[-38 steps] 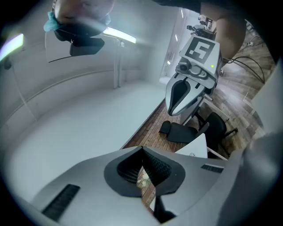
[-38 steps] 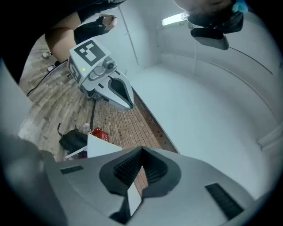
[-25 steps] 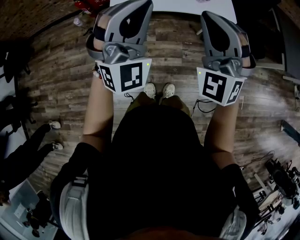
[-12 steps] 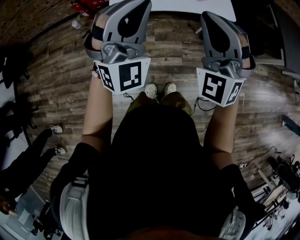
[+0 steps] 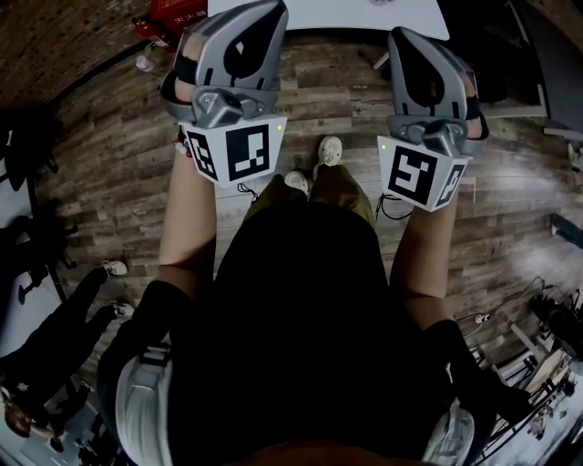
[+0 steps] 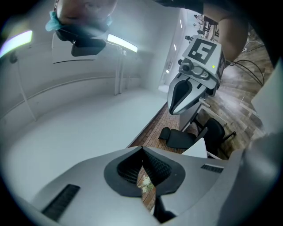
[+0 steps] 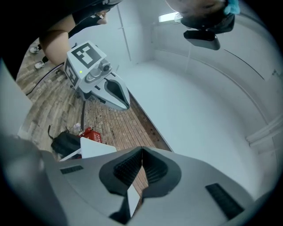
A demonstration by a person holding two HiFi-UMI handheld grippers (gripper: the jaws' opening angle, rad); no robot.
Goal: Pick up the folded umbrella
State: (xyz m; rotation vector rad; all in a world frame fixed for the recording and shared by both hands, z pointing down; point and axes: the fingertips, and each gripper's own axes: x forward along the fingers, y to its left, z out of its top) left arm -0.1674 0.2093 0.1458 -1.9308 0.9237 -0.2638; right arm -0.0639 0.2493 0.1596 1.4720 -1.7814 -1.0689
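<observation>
No folded umbrella shows in any view. In the head view I hold both grippers out level in front of my body, above a wooden floor. My left gripper (image 5: 266,11) is shut with nothing between its pads, which meet at the tip in the left gripper view (image 6: 142,151). My right gripper (image 5: 403,36) is also shut and empty, its pads touching in the right gripper view (image 7: 141,153). Each gripper shows in the other's view: the right gripper (image 6: 193,84) and the left gripper (image 7: 100,80). Both point toward a white wall and ceiling.
A white table (image 5: 328,11) stands just ahead of my feet, with a red object (image 5: 178,11) on the floor at its left. A black bag (image 7: 66,142) lies near it. A black chair (image 6: 181,137) stands by the brick wall. A bystander (image 5: 55,319) is at the left, equipment (image 5: 547,337) at the right.
My right foot has stepped forward and the table edge has come slightly nearer in the head view. The bystander at the left has shifted. Both grippers stay shut and level.
</observation>
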